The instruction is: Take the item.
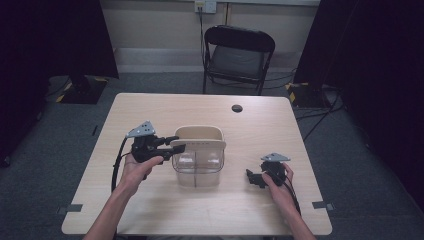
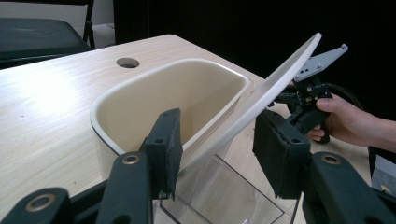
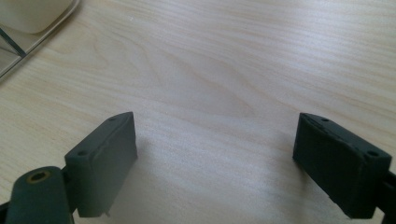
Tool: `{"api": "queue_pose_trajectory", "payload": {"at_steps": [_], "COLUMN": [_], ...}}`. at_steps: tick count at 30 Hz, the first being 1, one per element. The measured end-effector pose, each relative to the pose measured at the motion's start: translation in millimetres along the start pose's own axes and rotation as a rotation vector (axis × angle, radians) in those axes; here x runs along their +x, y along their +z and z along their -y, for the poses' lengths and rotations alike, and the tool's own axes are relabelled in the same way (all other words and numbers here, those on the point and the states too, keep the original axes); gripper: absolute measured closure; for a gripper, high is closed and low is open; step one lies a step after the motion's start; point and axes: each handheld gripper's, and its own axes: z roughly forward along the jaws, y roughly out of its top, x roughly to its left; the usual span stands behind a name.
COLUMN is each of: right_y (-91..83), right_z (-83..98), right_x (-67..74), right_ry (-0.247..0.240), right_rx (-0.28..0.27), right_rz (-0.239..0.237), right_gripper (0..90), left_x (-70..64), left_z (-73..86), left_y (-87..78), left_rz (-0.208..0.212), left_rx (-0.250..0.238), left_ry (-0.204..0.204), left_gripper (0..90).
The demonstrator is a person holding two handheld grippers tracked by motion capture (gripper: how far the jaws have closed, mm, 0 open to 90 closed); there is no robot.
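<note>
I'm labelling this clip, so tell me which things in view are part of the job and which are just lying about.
Part of the job:
left gripper, shut on the cream lid
clear container with cream insert

Just there:
right gripper, open over bare table
folding chair
table's cable hole

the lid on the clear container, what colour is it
Cream, a pale beige. The lid shows best in the left gripper view, tilted up over the clear container.

Black folding chair (image 1: 239,56) behind wooden table (image 1: 165,107); grey carpet (image 1: 45,150); dark curtains (image 1: 380,55).
</note>
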Motion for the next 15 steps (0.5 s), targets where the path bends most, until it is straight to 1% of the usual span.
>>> {"api": "queue_pose_trajectory", "payload": {"at_steps": [15], "right_y": [0.0], "right_z": [0.0], "right_x": [0.0], "right_ry": [0.0], "right_rx": [0.0], "right_rz": [0.0], "right_gripper": [12.9], "left_x": [0.3], "left_z": [-0.1], "left_y": [-0.2], "left_rz": [0.005], "left_rx": [0.003], "left_ry": [-0.002], "left_gripper": [52.1]}}
